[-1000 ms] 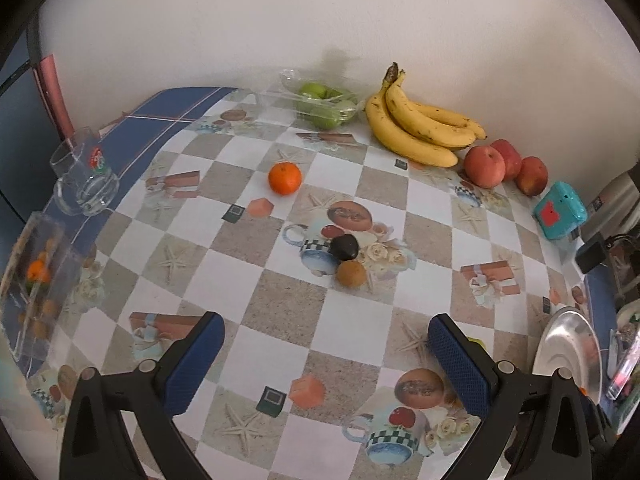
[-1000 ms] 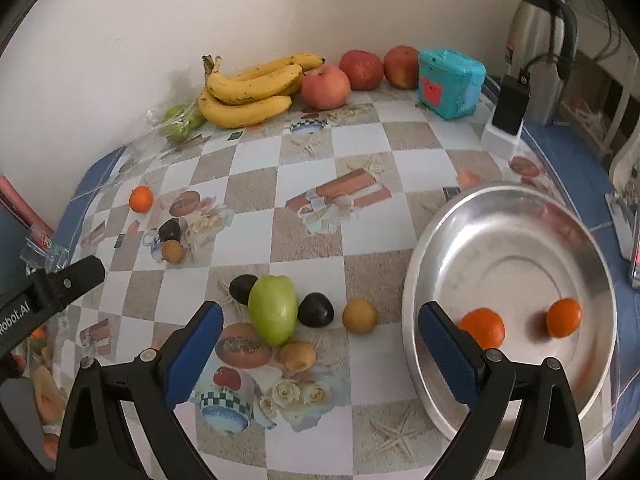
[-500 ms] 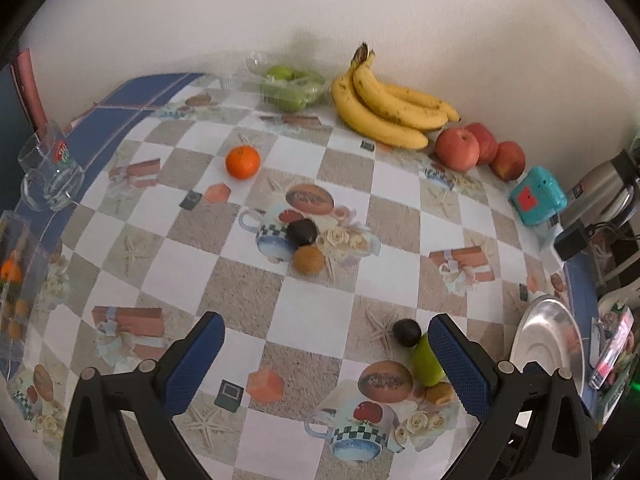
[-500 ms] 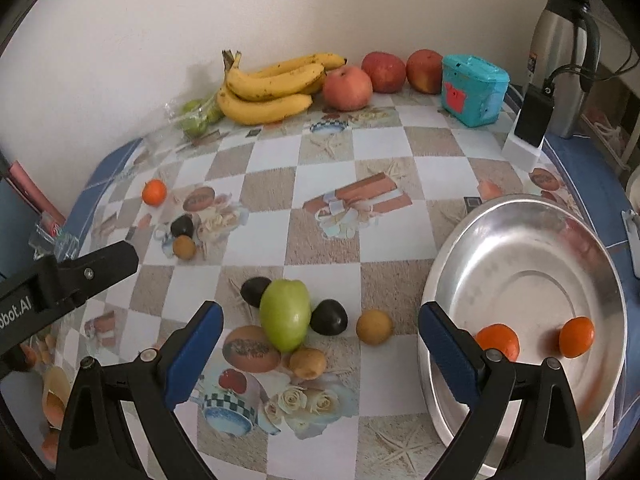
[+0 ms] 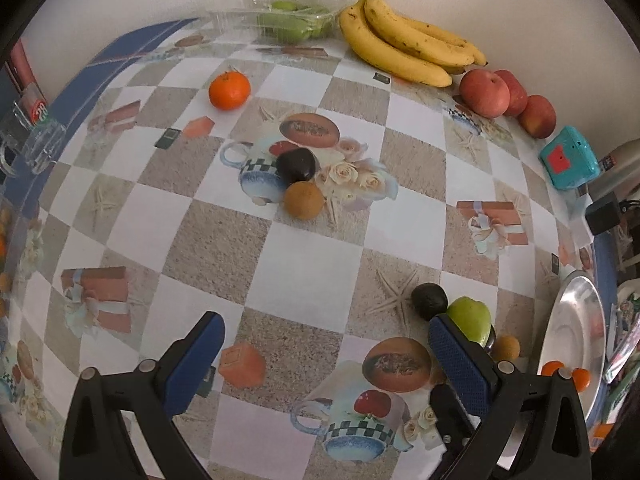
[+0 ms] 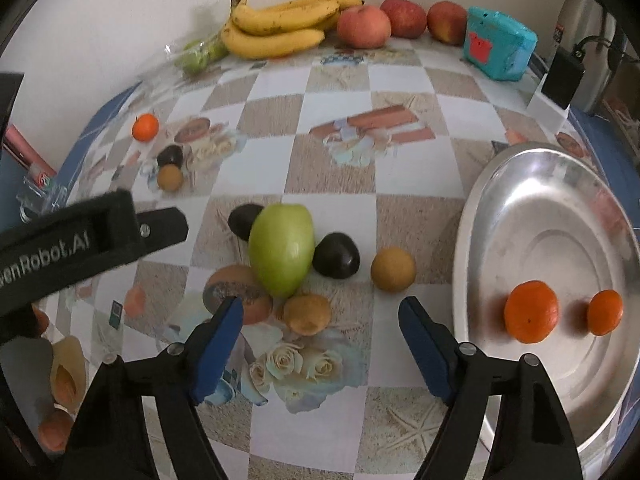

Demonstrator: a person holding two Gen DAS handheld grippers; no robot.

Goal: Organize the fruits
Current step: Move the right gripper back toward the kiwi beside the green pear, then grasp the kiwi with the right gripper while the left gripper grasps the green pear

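Observation:
My right gripper (image 6: 320,320) is open and empty, low over a cluster of fruit: a green mango (image 6: 281,249), two dark avocados (image 6: 335,255), and brown round fruits (image 6: 393,269) (image 6: 307,313). A steel plate (image 6: 560,184) at the right holds two oranges (image 6: 530,311). My left gripper (image 5: 326,340) is open and empty above the tablecloth. Ahead of it lie an orange (image 5: 229,90), a dark avocado (image 5: 297,165) and a brown fruit (image 5: 303,199). The mango (image 5: 470,317) sits by its right finger.
Bananas (image 6: 280,24), three red apples (image 6: 363,26) and a bag of green fruit (image 5: 290,22) line the back wall. A teal box (image 6: 498,48), a black adapter (image 6: 562,80) and a thermos stand at the right. A glass mug (image 5: 38,138) sits at the left edge.
The left gripper has swung right and moved forward, so the mango cluster and plate come into its view. The right gripper has moved closer to the mango cluster.

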